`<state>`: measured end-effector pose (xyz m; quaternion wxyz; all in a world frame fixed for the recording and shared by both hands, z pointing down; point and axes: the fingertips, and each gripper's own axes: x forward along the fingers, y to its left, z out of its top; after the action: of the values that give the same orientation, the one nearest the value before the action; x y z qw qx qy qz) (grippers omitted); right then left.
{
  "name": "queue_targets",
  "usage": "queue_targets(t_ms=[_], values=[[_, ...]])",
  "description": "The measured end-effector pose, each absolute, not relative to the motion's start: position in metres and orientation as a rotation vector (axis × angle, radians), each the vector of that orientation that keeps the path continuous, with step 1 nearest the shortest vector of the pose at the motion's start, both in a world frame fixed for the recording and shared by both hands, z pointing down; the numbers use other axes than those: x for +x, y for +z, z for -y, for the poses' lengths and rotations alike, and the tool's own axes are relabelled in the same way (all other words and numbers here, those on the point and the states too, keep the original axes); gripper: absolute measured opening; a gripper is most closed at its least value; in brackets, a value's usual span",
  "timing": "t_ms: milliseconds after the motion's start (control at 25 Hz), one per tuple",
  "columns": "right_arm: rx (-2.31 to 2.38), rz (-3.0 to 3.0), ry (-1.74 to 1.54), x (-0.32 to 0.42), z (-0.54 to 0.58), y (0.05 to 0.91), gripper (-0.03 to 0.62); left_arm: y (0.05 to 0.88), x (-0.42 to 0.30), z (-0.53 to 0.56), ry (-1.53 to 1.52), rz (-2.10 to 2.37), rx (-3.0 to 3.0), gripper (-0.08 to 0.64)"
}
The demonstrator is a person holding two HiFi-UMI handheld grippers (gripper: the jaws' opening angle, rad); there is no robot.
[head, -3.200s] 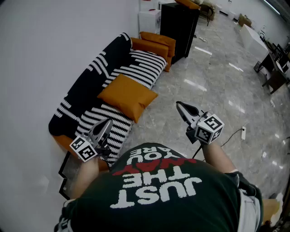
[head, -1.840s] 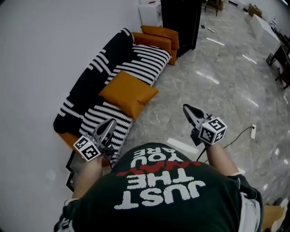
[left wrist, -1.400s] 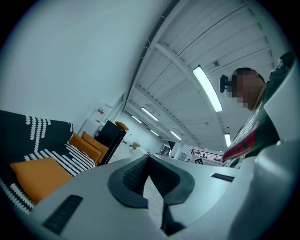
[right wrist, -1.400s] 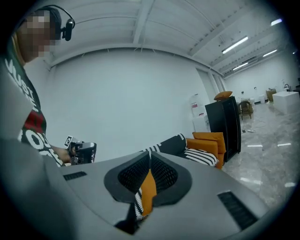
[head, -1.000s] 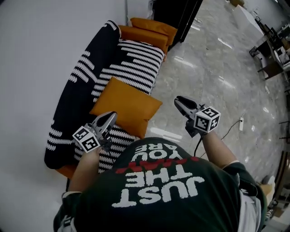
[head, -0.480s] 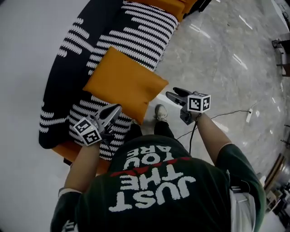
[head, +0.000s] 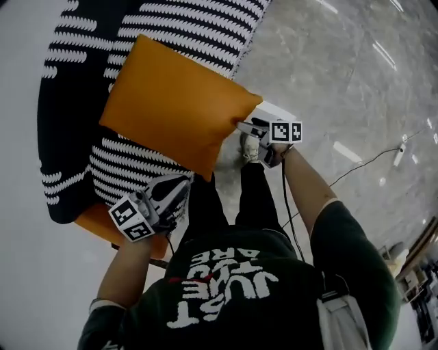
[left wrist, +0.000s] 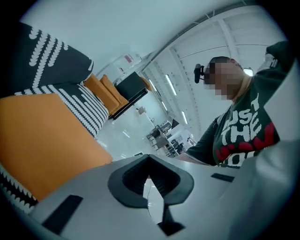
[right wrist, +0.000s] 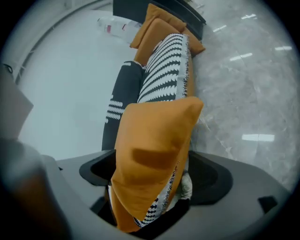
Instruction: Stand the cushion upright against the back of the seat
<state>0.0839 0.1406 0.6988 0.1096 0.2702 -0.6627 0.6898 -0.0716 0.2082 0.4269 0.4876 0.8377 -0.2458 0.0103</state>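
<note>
An orange cushion [head: 174, 102] lies flat on the seat of a sofa [head: 198, 20] with a black-and-white striped cover, one corner hanging over the front edge. My right gripper [head: 245, 126] is at that corner. In the right gripper view its jaws are opening wide around the cushion's corner [right wrist: 154, 140], which fills the gap between them. My left gripper [head: 181, 184] is shut and holds nothing, just off the cushion's near corner. The left gripper view shows the cushion [left wrist: 42, 140] to the left of those jaws [left wrist: 149, 164].
The sofa's black back [head: 61, 82] stands against a white wall. Grey marble floor [head: 342, 82] lies to the right, with a cable [head: 363, 164] on it. The person's shoe [head: 250, 147] is under the right gripper. Orange cushions [right wrist: 159, 23] sit at the sofa's far end.
Both grippers have dropped toward the sofa as the person bent down. The right gripper rolled, opened its jaws and came around the cushion's overhanging corner. The left stayed shut.
</note>
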Motion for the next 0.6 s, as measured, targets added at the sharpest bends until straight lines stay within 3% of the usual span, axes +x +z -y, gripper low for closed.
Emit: queue_targets(t_ms=[240, 600], values=[[0.732, 1.992, 2.234, 0.051, -0.142, 0.729, 0.524, 0.452, -0.072, -0.218, 0.006, 0.557, 1.979, 0.011], [0.656, 2.097, 2.225, 0.022, -0.123, 0.726, 0.525, 0.472, -0.090, -0.234, -0.064, 0.585, 1.927, 0.011]])
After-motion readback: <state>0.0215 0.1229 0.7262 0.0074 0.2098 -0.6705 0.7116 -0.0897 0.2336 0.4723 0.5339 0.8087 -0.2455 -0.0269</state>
